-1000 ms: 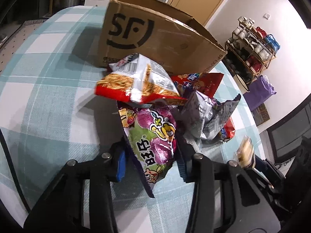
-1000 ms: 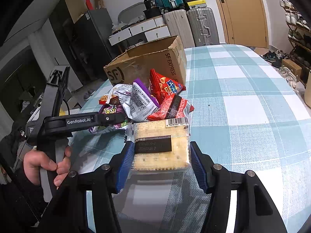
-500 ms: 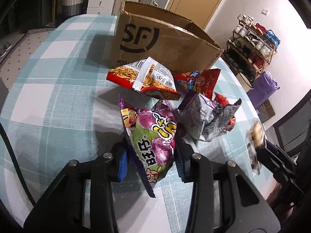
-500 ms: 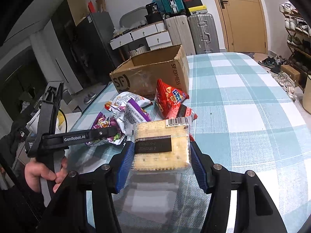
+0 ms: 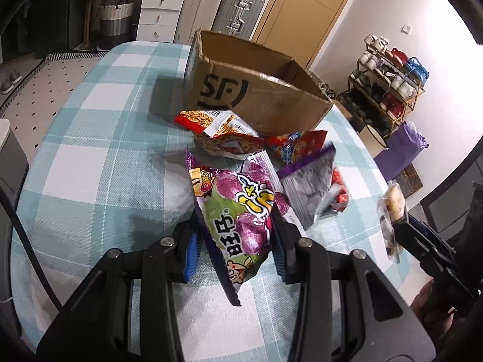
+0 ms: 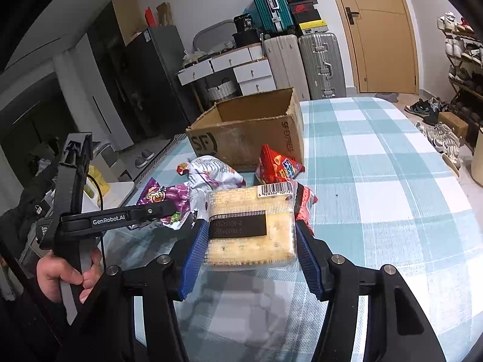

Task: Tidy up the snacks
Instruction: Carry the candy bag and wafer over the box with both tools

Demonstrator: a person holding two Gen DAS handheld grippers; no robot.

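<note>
We find the left gripper (image 5: 237, 241) clamped on a purple snack bag (image 5: 238, 211), its blue pads pressing both sides of the pack, which hangs tilted above the checked tablecloth (image 5: 99, 163). The right gripper (image 6: 250, 241) grips a clear cracker pack (image 6: 252, 226) between its blue fingers (image 6: 194, 250); the pack's barcode label faces up at its far edge. We also see this pack at the right margin of the left wrist view, held above the table's edge.

Beyond both held packs we note a loose heap of snacks on the cloth: a red noodle bag (image 5: 220, 132), a red chip bag (image 6: 277, 166) standing against the box, and a purple-edged silver bag (image 5: 311, 187). An open cardboard box (image 6: 250, 129) marked SF stands just behind the heap, touching or nearly touching the nearest bags; we cannot tell which. Its inside, as far as visible, shows bare cardboard walls.

Suitcases (image 6: 305, 60) and white drawers (image 6: 241, 72) line the far wall.
</note>
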